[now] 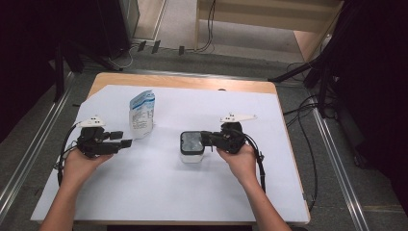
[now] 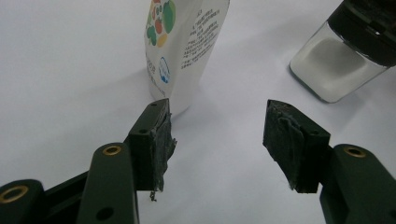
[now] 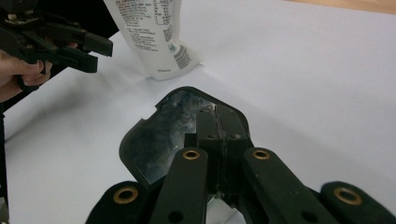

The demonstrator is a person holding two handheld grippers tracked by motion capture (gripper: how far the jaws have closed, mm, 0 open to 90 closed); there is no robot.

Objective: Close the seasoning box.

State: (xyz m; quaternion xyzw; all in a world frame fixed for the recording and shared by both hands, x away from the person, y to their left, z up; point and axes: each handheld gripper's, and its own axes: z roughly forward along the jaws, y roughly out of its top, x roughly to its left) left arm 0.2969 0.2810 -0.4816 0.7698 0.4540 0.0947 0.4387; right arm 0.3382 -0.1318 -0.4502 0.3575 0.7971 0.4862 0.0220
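A white pouch with blue print stands upright on the white sheet. To its right sits a clear container with a black lid, white powder inside it. My left gripper is held level just left of the pouch's base, its jaws open with nothing between them. My right gripper reaches in from the right. Its jaws are shut together right over the container's lid; I cannot tell whether they touch it.
The sheet covers most of a wooden table. Cables run along the floor to the right, and dark stands rise at the back right and back left. The left gripper and its hand appear in the right gripper view.
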